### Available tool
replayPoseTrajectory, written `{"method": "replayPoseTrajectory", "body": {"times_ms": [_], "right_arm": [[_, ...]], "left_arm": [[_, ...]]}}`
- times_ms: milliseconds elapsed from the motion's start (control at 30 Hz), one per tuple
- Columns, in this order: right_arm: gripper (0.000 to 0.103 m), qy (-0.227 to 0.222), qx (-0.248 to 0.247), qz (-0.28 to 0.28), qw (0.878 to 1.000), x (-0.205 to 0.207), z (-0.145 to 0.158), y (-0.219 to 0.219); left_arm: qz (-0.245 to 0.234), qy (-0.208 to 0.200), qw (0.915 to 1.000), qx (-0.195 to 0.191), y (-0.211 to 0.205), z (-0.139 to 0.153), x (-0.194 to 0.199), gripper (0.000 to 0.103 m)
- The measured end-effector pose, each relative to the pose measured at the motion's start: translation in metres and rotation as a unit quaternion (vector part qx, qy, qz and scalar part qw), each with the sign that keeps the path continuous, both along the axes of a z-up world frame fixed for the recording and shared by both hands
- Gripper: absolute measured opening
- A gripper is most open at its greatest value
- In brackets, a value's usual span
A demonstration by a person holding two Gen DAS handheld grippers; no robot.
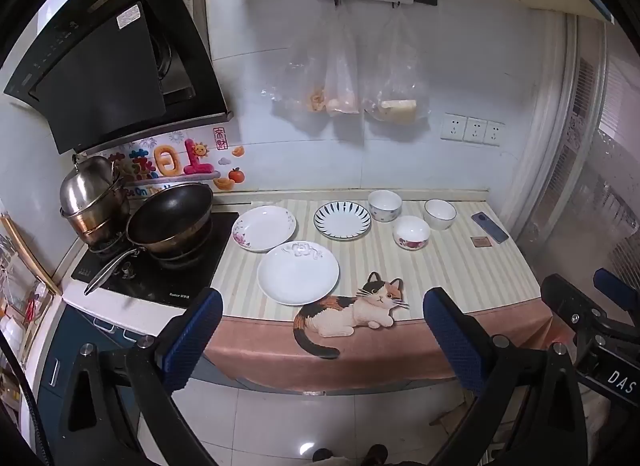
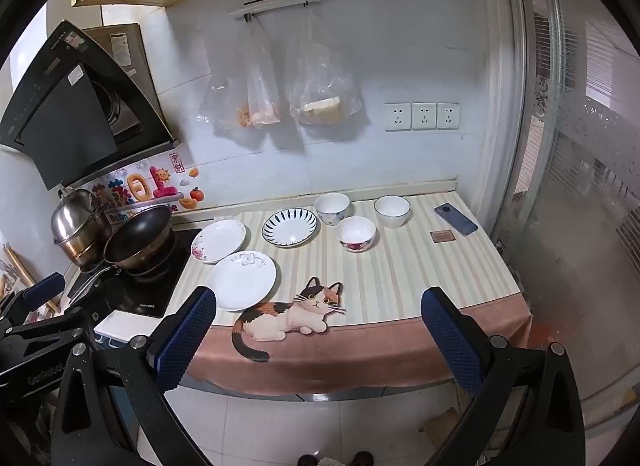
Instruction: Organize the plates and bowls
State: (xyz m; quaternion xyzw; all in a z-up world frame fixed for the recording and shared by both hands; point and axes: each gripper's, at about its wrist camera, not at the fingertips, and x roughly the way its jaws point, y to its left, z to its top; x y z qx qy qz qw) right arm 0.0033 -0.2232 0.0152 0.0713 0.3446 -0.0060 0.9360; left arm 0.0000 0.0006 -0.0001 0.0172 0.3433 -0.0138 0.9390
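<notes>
Three plates sit spread on the striped counter point(image 1: 460, 266): a plain white plate point(image 1: 298, 272) nearest the edge, a flower-rimmed plate point(image 1: 265, 228) beside the stove point(image 1: 160, 266), and a blue-striped plate point(image 1: 342, 220) behind. Three bowls point(image 1: 411, 231) cluster to their right, all apart and unstacked, so sorting looks unstarted. The left gripper point(image 1: 320, 340) and right gripper point(image 2: 320, 340) hang short of the counter, jaws fully wide and empty, probably readied for a rim.
</notes>
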Motion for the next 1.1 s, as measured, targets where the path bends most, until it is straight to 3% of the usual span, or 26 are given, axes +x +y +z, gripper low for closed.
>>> {"method": "replayPoseTrajectory", "body": {"times_ms": [1100], "right_arm": [[0.103,0.006,-0.010,0.004,1.000,0.0053,-0.0013,0.0072]], "left_arm": [[0.001,-0.001,1.0000,-0.007,0.0014,0.0073,0.0044,0.103]]}}
